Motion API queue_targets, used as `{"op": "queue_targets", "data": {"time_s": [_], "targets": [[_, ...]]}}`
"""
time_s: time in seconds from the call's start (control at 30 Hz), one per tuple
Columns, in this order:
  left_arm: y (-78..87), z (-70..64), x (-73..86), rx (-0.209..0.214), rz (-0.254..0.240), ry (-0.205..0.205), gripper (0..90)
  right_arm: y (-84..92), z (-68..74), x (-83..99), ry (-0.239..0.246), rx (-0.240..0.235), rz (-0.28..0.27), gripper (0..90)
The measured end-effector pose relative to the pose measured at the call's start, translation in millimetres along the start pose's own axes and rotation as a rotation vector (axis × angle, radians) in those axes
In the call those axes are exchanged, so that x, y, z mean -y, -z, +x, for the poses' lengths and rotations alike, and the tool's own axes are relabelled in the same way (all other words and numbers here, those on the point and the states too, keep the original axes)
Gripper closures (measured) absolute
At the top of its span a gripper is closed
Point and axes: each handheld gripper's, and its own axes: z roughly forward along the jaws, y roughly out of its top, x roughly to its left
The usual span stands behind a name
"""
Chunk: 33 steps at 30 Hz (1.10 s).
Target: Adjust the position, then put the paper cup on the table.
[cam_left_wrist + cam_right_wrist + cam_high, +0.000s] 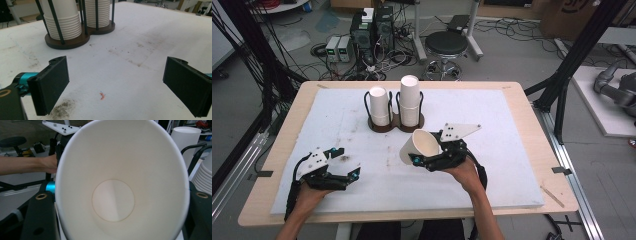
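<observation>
Evidently we held the paper cup (421, 145) tilted in the right gripper (418, 159), jaws clamped on its wall, just near of the cup holder (395, 123), ready for stacking; our left gripper (354, 174) waited open, empty, near-left.

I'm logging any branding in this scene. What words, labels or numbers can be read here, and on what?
None can be read.
The held paper cup and the stacked cups are plain white.
The cardboard box at the back bears dark marks, too blurred and cut off to read.
</observation>
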Motion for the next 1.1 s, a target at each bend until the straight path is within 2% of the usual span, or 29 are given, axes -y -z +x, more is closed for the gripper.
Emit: {"op": "queue_targets", "data": {"time_s": [0.3, 0.67, 0.93, 1.1], "targets": [[1.3, 4.6, 4.7, -0.018, -0.017, 0.034, 6.6, 0.9, 1.4, 0.1, -0.001, 0.001, -0.008, 31.9], [1.3, 4.9, 5.2, -0.017, -0.016, 0.033, 6.6, -2.5, -0.8, 0.5, -0.007, 0.012, 0.004, 32.2], [1.0, 4.0, 5.4, -0.022, -0.017, 0.031, 6.6, -12.3, -2.8, 0.7, -0.005, 0.037, 0.064, 32.3], [1.3, 3.7, 5.3, -0.022, -0.012, 0.022, 6.6, -27.0, -4.2, 2.6, 0.012, 0.047, 0.146, 32.3]]}}
